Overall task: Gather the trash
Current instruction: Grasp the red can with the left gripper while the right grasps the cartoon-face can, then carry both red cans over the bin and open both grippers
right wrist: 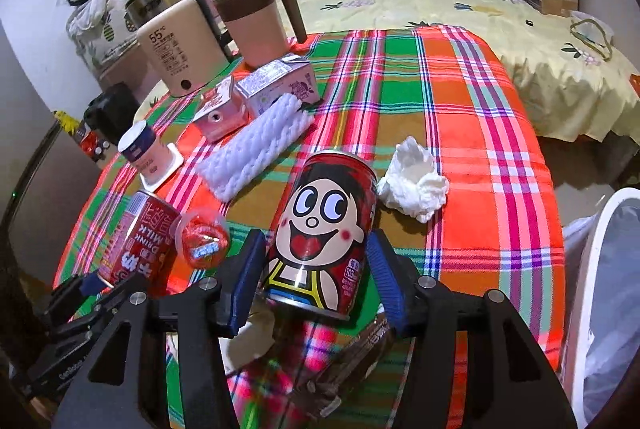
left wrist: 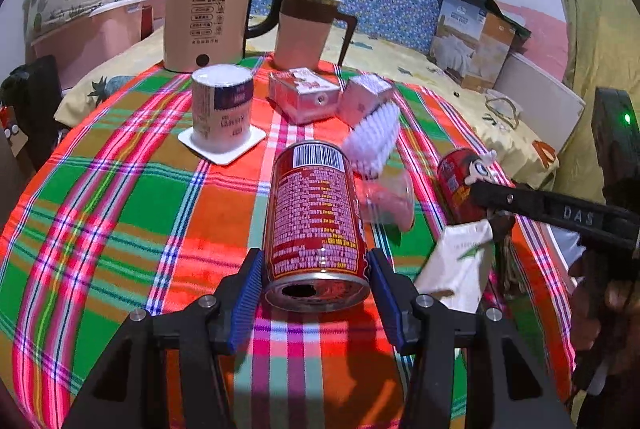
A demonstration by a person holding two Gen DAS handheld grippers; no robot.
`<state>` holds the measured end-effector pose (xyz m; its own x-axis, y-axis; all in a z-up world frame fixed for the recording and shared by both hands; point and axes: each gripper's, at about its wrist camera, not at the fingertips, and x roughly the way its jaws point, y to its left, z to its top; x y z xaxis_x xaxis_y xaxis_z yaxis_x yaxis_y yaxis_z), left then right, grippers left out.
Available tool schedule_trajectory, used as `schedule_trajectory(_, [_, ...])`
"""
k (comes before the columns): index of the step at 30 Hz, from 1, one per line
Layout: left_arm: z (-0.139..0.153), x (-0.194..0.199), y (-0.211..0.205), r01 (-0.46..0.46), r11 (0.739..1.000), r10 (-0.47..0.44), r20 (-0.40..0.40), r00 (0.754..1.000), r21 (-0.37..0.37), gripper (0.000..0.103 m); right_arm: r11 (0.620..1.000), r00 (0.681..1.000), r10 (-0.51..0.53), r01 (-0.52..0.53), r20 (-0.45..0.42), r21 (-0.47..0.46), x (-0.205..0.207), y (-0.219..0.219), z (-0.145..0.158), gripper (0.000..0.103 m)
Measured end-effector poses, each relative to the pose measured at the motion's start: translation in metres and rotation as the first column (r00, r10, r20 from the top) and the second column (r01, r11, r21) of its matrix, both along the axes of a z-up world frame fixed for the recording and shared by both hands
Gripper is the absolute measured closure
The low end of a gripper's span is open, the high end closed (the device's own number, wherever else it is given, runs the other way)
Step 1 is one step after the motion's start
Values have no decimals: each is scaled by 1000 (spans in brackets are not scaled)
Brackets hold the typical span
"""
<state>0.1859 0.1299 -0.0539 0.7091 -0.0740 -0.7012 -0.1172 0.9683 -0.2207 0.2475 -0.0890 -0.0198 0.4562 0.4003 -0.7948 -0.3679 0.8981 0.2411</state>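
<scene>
In the left wrist view a red drink can [left wrist: 316,225] lies on the plaid tablecloth [left wrist: 120,209] between the blue pads of my left gripper [left wrist: 316,293], which look closed on its open end. In the right wrist view a second red can with a cartoon face [right wrist: 324,233] sits between the pads of my right gripper [right wrist: 318,279], gripped near its base. The first can [right wrist: 138,241] and left gripper [right wrist: 86,285] show at the lower left there. The right gripper arm [left wrist: 552,213] and its can [left wrist: 456,181] show in the left view.
A crumpled white tissue [right wrist: 414,183], white foam net [right wrist: 256,153], two pink cartons [right wrist: 248,95], a yogurt cup [right wrist: 142,151], small red jelly cup [right wrist: 204,237], a kettle [left wrist: 208,13] and mug [left wrist: 304,29] stand on the table. A white bin with liner [right wrist: 600,293] stands at right. A white wrapper [left wrist: 460,265] lies near.
</scene>
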Motion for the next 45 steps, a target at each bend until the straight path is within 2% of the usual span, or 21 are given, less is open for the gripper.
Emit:
schedule_trajectory(6, [5,7,4,-15,1000,15,9,1000,1,48,1000,1000,6,-6,-11,-13,8,9,-6,45])
schedule_trajectory(13, [-5,20,3,-25,1000,25,-19,1000,11,50,1000,999,-1,1,-39,10,14,9,-16,45])
schedule_trajectory(20, [-3,14,3,-36,999,36,-1,999,13,51,999,1000,-14,14,-4,48,5,-3,-9,47])
schedule_trajectory(30, [19,-3,-4,-48,999,47,43,998,22,51,996,999,-9,5,46,87,-16,-20,8,47])
schedule_trajectory(37, [44,-14,-26,-13,999,9,81,997,40,51,993,996,-35,25,84,115,-36,-43,24,47])
schedule_trajectory(45, [56,-18,-79,93,995,-96,88,991,43,51,989,988,-111,99,107,112,-59,-86,30,47])
